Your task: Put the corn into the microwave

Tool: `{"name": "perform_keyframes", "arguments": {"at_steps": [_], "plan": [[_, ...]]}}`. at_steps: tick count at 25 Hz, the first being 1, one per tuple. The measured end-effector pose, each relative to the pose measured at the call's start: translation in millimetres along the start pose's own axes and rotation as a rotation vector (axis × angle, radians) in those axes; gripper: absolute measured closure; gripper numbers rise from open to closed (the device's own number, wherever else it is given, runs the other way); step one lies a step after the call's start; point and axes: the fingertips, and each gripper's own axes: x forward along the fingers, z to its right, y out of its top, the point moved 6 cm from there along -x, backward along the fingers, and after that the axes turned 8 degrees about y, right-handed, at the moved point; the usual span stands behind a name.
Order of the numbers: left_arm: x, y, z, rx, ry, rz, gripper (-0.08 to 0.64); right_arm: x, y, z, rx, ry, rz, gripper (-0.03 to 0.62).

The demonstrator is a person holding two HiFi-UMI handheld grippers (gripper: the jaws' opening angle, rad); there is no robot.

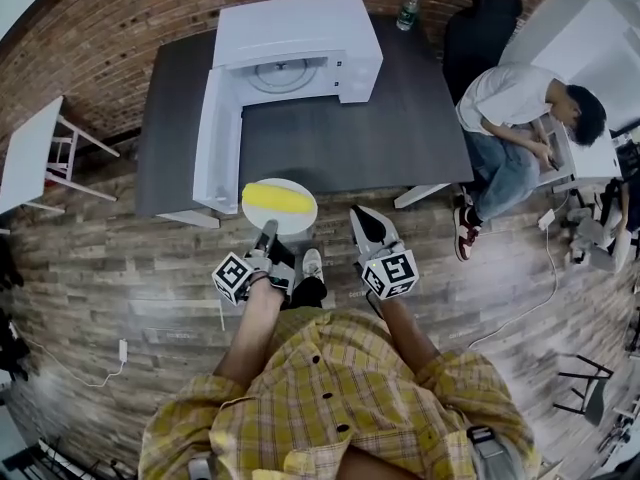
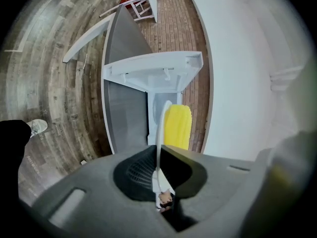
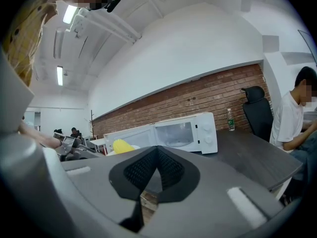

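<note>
One corn (image 1: 270,199) on plate (image 1: 299,219) | left tongs (image 1: 267,231) clamp plate rim

Corn (image 1: 272,200): yellow cob, lying flat on white plate (image 1: 298,220), long axis running left-right. Plate hanging level at near edge of dark table (image 1: 340,138), rim sitting pinched in left gripper (image 1: 268,230), just right of door's near end. Microwave (image 1: 300,43): white, standing at far side of table, door (image 1: 215,138) standing wide open on left, reaching toward near edge. Cavity showing round turntable (image 1: 283,73).
</note>
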Motion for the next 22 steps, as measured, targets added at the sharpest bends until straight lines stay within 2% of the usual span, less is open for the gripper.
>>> {"name": "perform_keyframes", "arguments": {"at_steps": [11, 22], "plan": [[69.4, 40.6, 23.8, -0.011, 0.038, -0.028, 0.538, 66.1, 17.7, 41.6, 0.015, -0.031, -0.002, 0.589], [119.6, 58.6, 42.7, 0.001, 0.056, -0.078, 0.534, 110.1, 32.3, 70.9, 0.015, -0.059, -0.009, 0.589]]}}
